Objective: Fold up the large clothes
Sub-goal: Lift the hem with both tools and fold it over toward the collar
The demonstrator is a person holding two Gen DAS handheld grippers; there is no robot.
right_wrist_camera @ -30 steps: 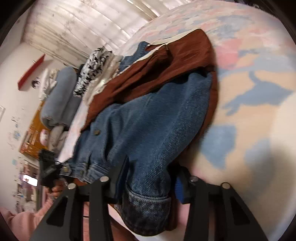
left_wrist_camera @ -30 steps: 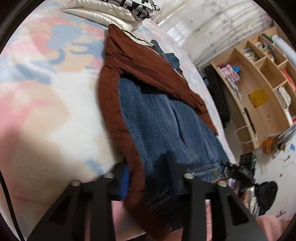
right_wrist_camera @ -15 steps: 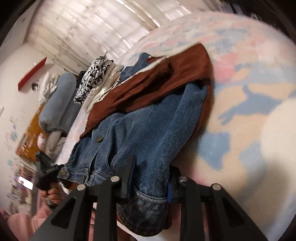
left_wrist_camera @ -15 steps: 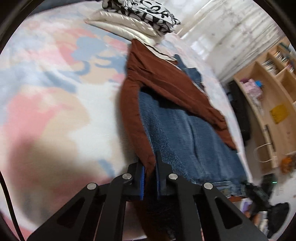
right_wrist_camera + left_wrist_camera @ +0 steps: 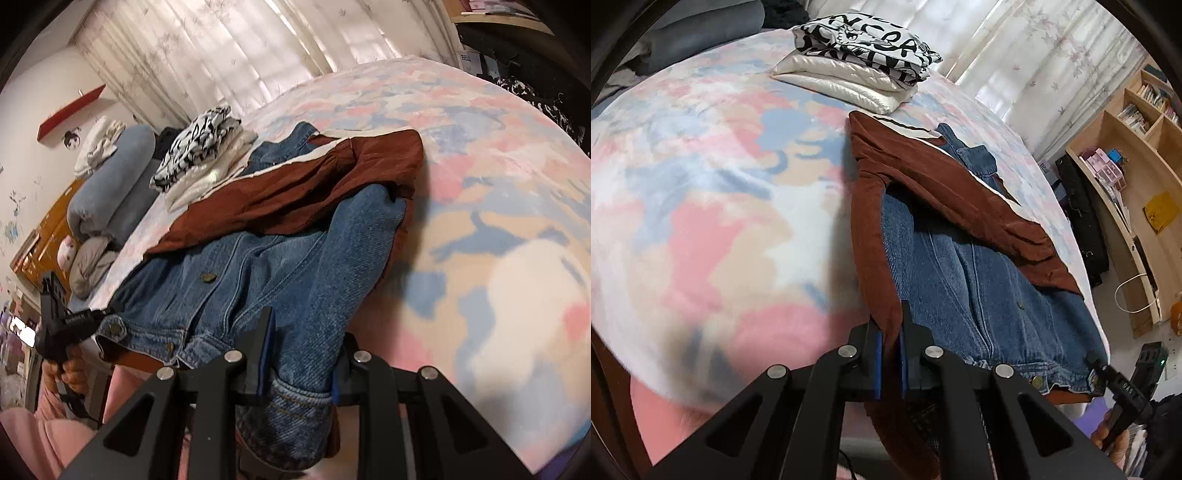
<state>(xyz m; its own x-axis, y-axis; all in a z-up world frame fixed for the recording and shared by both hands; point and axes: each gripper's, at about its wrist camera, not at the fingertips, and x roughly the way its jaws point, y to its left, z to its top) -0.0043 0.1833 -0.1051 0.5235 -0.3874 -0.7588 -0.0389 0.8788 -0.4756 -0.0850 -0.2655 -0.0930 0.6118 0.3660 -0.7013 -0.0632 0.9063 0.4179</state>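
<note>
Both tongs have just closed: left tongs (image 5: pixel 891 360) pinch the rust-brown lining edge (image 5: pixel 882 284), right tongs (image 5: pixel 301 363) clamp the denim jacket's (image 5: pixel 258 280) thick cuff (image 5: pixel 295 402). Heavy, floppy cloth; hems hold best.

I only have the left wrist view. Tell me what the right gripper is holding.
Observer: The right gripper is shut on the denim jacket's sleeve cuff, not on its hem.
Operator: Say what lies left of the folded pile; my view cuts off there.
Observer: A grey-blue rolled duvet lies by the folded pile, with a white garment on top of it.
Operator: Report the wall behind that.
Observer: A red shelf hangs on the white wall.
Operator: Check my side too.
Observer: The left gripper is shut on the brown sleeve.
</note>
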